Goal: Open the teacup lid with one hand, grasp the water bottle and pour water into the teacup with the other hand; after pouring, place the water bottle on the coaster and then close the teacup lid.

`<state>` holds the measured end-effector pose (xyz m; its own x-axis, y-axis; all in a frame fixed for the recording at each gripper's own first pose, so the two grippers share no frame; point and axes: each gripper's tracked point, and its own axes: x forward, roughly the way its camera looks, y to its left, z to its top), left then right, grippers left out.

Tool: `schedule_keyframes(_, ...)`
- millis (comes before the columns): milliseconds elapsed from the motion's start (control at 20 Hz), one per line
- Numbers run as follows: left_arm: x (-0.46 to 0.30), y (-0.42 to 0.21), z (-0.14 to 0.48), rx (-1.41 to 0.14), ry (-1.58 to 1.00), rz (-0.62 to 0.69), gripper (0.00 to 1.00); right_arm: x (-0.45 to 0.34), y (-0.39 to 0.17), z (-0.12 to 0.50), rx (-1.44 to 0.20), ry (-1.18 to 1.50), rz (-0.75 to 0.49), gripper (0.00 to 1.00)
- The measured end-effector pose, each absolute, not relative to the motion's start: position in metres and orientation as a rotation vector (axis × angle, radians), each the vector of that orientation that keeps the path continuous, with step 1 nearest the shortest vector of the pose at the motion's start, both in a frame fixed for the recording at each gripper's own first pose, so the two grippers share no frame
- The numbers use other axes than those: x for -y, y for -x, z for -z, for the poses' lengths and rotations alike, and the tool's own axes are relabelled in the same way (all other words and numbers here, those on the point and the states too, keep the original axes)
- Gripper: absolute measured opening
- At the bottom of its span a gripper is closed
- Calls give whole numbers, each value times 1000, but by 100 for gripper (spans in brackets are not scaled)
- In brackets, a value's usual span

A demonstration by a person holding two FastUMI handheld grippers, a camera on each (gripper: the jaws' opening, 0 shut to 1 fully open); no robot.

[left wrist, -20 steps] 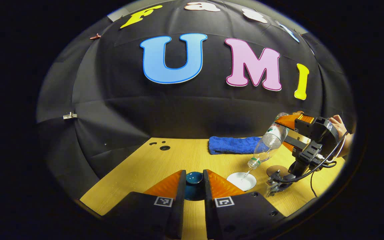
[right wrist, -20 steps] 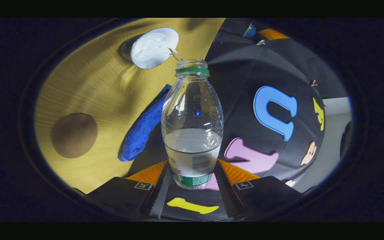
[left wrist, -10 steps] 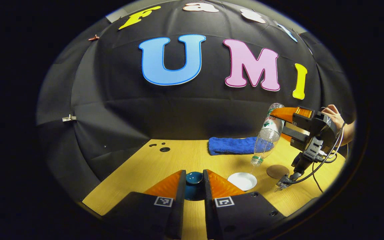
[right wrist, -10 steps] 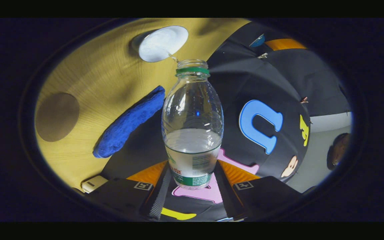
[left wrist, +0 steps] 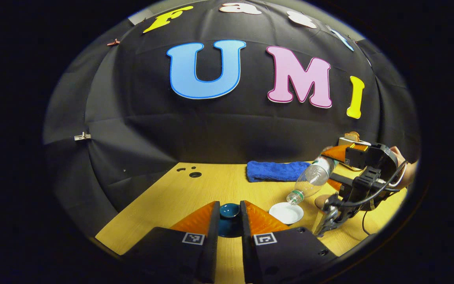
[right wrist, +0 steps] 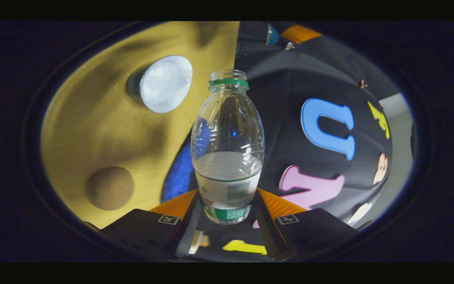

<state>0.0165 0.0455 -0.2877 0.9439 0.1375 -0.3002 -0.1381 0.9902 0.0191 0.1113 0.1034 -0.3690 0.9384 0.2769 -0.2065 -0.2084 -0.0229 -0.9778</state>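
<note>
While tilted, bottle [right wrist: 227, 150] hides blue towel [right wrist: 179, 173] partly.

Little here can be read. The water bottle [right wrist: 227, 150], at the centre of the right gripper view, wears a white label with a green band at its lower end; there is a barcode on the label's right side and some red characters at its left edge, but the print is too small and blurred to make out. In the left gripper view the same bottle, at the right of the frame, shows a trace of the label, also unreadable. Square black-and-white coded markers [left wrist: 193, 238] sit on the gripper bodies at the bottom of both views; they are patterns, not text. No numbers or brand names can be made out.
</note>
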Motion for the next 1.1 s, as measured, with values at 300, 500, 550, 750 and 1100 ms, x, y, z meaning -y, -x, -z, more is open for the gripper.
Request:
schedule_keyframes(300,-40,-19,284,-309,-3,-128,31,-109,-82,415,-269,1012,-434,74)
schedule_keyframes(500,-28,-27,282,-308,-4,-101,31,-135,-66,432,-346,436,-470,74)
schedule_keyframes(550,-24,-29,282,-308,-5,-94,31,-140,-63,434,-348,303,-469,74)
schedule_keyframes(750,-10,-38,282,-306,-10,-61,31,-149,-57,439,-361,-87,-424,74)
schedule_keyframes(1100,16,-60,290,-300,-15,-10,31,-153,-53,450,-412,-221,-329,75)
